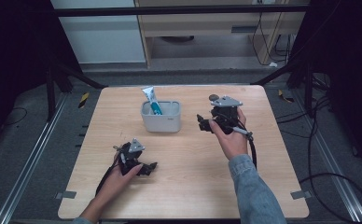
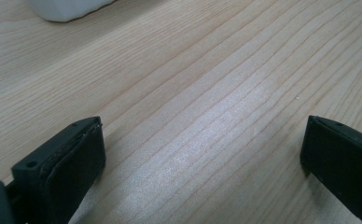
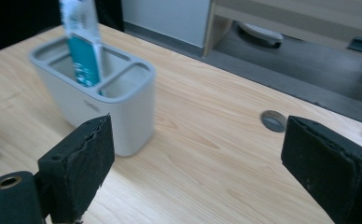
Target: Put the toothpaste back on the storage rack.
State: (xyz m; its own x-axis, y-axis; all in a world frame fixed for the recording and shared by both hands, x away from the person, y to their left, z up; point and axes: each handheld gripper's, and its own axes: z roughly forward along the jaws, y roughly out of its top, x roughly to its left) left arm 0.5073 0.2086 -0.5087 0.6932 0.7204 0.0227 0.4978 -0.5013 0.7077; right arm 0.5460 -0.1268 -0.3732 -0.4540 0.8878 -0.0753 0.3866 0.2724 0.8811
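Observation:
A white compartmented holder stands on the wooden table, back of centre. A blue and white tube stands upright in its left compartment, leaning a little. My right gripper hovers just right of the holder, pointing at it; in the right gripper view its jaws stand open and empty, with the holder and tube ahead on the left. My left gripper lies low near the front left, open over bare wood, a corner of the holder far ahead.
A small round grey cap is set in the table top behind the right gripper, also in the right gripper view. Black frame legs stand at the table's back corners. Cables trail on the floor at the right.

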